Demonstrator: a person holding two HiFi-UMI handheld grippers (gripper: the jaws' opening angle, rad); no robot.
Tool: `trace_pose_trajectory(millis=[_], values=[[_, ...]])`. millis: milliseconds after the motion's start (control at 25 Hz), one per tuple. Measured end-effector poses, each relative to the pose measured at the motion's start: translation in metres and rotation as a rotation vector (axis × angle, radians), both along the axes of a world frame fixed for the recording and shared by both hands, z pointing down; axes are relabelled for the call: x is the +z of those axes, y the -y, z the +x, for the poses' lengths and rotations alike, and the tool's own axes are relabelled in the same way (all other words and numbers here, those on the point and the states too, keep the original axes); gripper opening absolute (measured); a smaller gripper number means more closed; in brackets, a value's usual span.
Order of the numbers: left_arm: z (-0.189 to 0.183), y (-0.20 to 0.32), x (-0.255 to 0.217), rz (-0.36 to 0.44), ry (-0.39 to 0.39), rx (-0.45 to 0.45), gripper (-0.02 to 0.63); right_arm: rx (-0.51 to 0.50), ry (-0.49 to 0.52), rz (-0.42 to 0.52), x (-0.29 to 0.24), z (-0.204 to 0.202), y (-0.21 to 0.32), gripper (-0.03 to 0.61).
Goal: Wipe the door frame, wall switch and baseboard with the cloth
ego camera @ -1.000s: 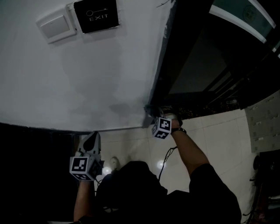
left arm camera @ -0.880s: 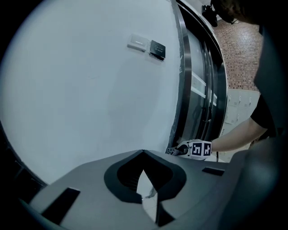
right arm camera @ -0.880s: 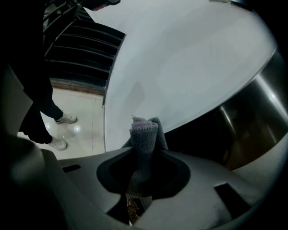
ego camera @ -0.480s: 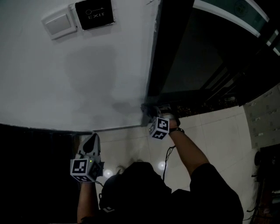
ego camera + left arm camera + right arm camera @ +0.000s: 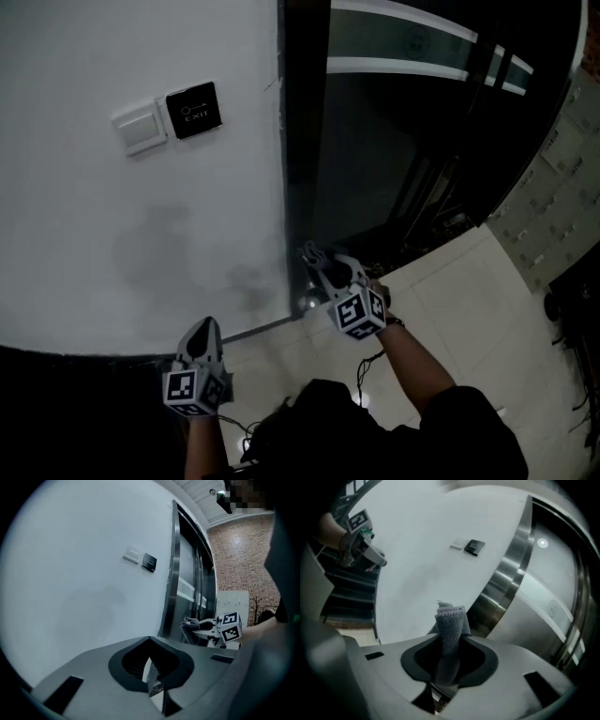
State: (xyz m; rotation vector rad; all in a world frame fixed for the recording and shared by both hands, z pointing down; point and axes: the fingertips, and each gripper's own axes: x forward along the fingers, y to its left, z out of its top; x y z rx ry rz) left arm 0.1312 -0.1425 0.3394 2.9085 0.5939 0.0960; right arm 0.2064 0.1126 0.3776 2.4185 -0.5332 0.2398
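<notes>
Sticking up between clamped right gripper (image 5: 313,257) jaws, cloth (image 5: 451,623) near door frame (image 5: 302,141).

The cloth (image 5: 450,634) is mid grey with a nubbly weave. The door frame (image 5: 302,141) is dark with a silvery sheen. Left of it the wall (image 5: 94,234) is white with a faint grey smudge, the switch (image 5: 139,129) white, the plate (image 5: 194,110) black with pale lettering. Right of the frame the floor (image 5: 450,309) is cream tile.
</notes>
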Motion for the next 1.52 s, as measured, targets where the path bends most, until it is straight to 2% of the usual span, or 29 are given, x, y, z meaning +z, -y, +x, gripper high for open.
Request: trace_pose_trajectory(millis=[120,240,320,440,640,840,960,1080,1320,1520], values=[[-0.009,-0.011,-0.01,-0.039,-0.038,0.047,0.0,0.075,-0.017,0.202,-0.023,-0.036,-0.02,0.097],[-0.012,-0.024,-0.011,-0.053,-0.054,0.096,0.0,0.129,-0.02,0.352,-0.044,-0.063,-0.044,0.095],[-0.013,-0.037,-0.007,-0.057,-0.051,0.116,0.0,0.156,-0.031,0.409,-0.053,-0.076,-0.065,0.097],[-0.017,-0.071,-0.009,-0.047,-0.058,0.147,0.0,0.176,-0.072,0.44,-0.064,-0.087,-0.104,0.096],[-0.011,-0.143,-0.026,-0.025,-0.116,0.135,0.0,0.147,-0.144,0.45,-0.079,-0.089,-0.171,0.097],[-0.001,-0.263,-0.03,-0.022,-0.161,0.139,0.0,0.069,-0.198,0.321,-0.087,-0.093,-0.263,0.097],[0.001,-0.348,-0.036,-0.009,-0.165,0.182,0.0,0.019,-0.18,0.337,-0.099,-0.099,-0.321,0.097],[0.008,-0.41,-0.041,-0.009,-0.143,0.195,0.0,-0.012,-0.159,0.364,-0.108,-0.093,-0.367,0.096],[0.048,-0.463,-0.033,0.002,-0.132,0.192,0.0,-0.085,-0.161,0.373,-0.111,-0.048,-0.401,0.095],[0.115,-0.487,-0.024,0.034,-0.123,0.162,0.0,-0.149,-0.171,0.254,-0.114,0.011,-0.41,0.097]])
